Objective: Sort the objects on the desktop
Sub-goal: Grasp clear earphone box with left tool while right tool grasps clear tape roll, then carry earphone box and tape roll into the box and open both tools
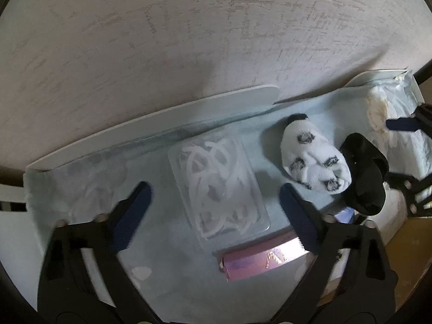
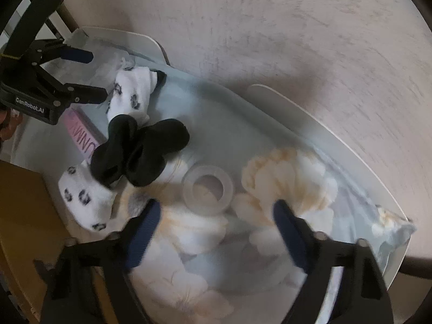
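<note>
The left gripper pointed steeply down with its jaws spread to either side of a clear plastic case of coiled white cable, the blue pads standing clear of the case's edges and pinching nothing; the case lay flat between them, which suggested the jaws had been set astride it for a grab. The right gripper likewise hung with its jaws apart, straddling a translucent roll of tape that lay flat on the floral cloth; its pads touched neither the roll nor anything else that could be made out. Outward from the case, a pink box lay just below it, partly under the left gripper's finger. To the right sat a white sock with dark spots, and a black sock lay against it. The right wrist view showed the black sock draped over another spotted white sock, so the pile looked unsorted. All of it rested on a pale cloth inside a shallow white tray, whose raised rim presumably kept the clutter together against the textured wall. Judging from this, sorting had hardly begun, with each gripper lined up over its own item.
</note>
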